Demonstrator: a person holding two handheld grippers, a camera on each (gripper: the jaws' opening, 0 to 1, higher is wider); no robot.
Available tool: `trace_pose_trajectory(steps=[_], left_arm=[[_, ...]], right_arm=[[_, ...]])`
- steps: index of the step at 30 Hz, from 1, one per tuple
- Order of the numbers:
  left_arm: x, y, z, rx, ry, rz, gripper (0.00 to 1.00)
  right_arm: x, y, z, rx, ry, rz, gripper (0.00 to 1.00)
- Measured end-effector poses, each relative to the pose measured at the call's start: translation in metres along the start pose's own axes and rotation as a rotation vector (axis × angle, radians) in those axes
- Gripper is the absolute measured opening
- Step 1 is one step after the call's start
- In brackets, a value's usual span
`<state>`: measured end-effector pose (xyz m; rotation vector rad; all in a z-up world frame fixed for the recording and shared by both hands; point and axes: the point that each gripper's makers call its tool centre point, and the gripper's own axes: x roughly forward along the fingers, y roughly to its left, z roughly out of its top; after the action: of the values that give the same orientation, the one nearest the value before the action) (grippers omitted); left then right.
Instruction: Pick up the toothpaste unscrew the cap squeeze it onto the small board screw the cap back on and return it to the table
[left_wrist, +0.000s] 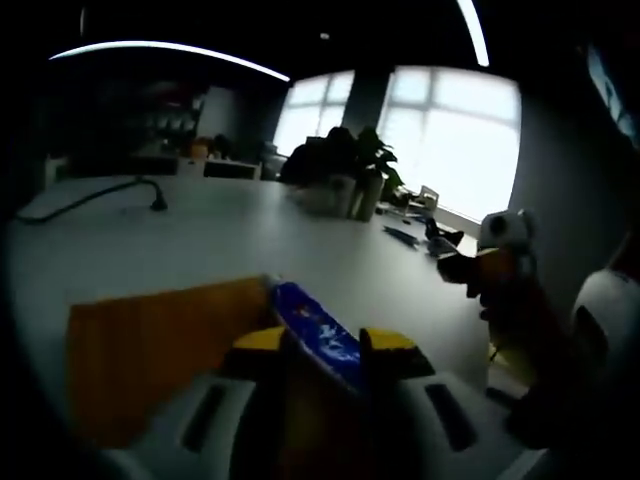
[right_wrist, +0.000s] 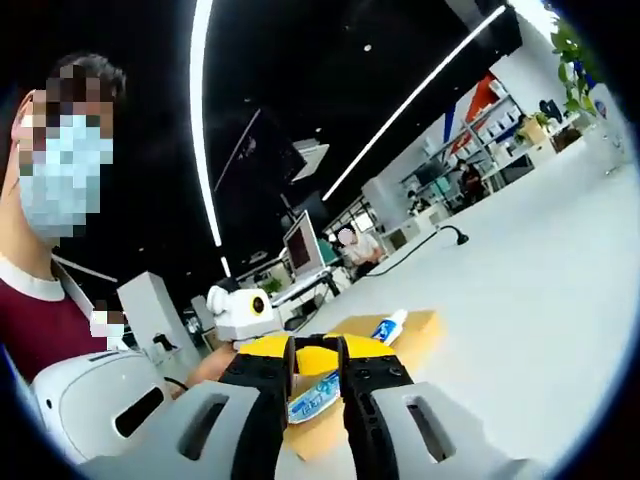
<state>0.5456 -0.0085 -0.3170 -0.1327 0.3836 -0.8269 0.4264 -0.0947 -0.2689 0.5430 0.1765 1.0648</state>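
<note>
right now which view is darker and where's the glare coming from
Left gripper view is darker: bright windows backlight it, dimming the blue toothpaste tube and orange board. Right gripper view is evenly lit, with white ceiling light strips glaring and curved by fisheye distortion.

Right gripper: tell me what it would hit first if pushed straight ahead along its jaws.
Probably the toothpaste tube, lying just beyond the right gripper on the small board, cap end away. The left gripper is at the same spot, seemingly holding the tube, so depth between them is unclear.
</note>
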Motion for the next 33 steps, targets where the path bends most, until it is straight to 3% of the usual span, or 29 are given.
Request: trace_pose_trajectory(steps=[7,9,22,32,33], left_arm=[[0.002,0.001,-0.004,-0.017,0.021,-0.008,0.3],[0.002,0.001,-0.005,-0.02,0.027,-0.011,0.3],[0.001,0.004,-0.002,-0.051,0.033,-0.035,0.29],[0.005,0.003,-0.001,-0.063,0.044,-0.049,0.3],[0.005,0.003,-0.001,-0.064,0.045,-0.049,0.3]], right_arm=[[0.0,-0.002,-0.011,-0.026,0.046,-0.04,0.21],[0.005,0.016,-0.011,-0.038,0.086,-0.049,0.24],[0.022,0.031,-0.055,-0.02,0.263,0.005,0.46],[0.019,0.039,-0.064,-0.005,0.293,0.014,0.48],[-0.017,0.032,-0.046,-0.003,0.293,0.016,0.48]])
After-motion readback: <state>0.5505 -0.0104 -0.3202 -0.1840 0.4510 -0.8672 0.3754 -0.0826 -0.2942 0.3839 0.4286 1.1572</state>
